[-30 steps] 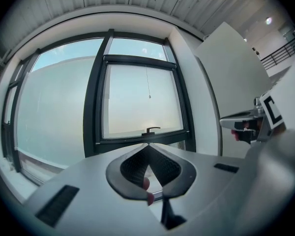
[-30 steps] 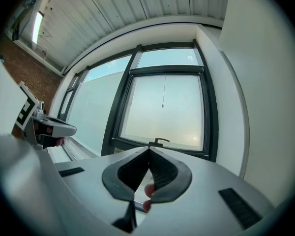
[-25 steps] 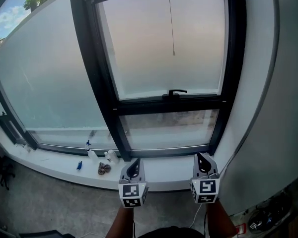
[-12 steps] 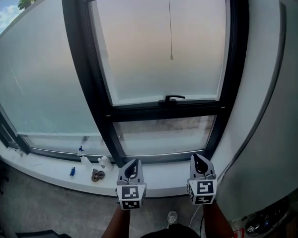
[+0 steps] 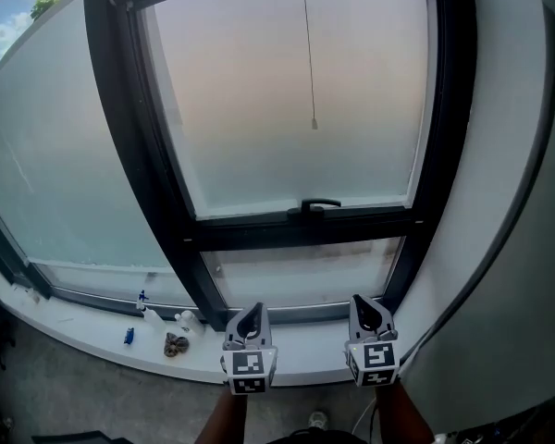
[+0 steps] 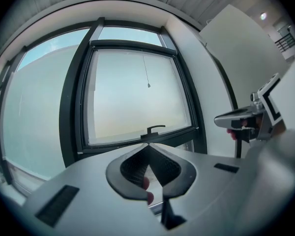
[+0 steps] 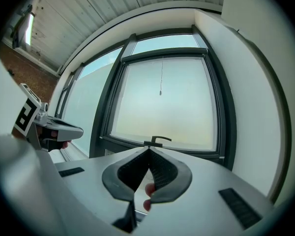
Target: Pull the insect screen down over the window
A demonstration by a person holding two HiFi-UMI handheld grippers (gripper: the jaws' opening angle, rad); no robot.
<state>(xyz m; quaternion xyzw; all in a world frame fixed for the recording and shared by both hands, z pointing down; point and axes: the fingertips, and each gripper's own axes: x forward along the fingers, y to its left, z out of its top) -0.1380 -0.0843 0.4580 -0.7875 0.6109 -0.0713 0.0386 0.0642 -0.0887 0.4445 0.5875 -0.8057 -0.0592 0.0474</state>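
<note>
Both pairs of jaws are closed tip to tip with nothing between them. We hold the left gripper [image 5: 255, 309] and the right gripper [image 5: 359, 300] side by side below the window handle [image 5: 318, 204], well apart from it, over the smooth white sill [image 5: 301, 339]. Their dark ribbed pads meet at a point inside matte grey shells.

Above the handle stands a frosted, milky pane [image 5: 259, 109] in a thick black frame [image 5: 120, 146]. The insect screen's pull cord [image 5: 307, 54], thin and straight, hangs down the middle of the pane from the top of the frame, and its small bead ends well above the handle. The screen itself we cannot make out.

Below the handle and to its left, small bottles [image 5: 187, 321], a brown lump [image 5: 176, 344] and a blue bit [image 5: 128, 336] lie on the sill. Right of the handle rises a plain white wall [image 5: 509, 202]. A grey, rough-looking floor [image 5: 83, 387] lies beneath the sill, and ribbed ceiling panels [image 7: 113, 4] run overhead.
</note>
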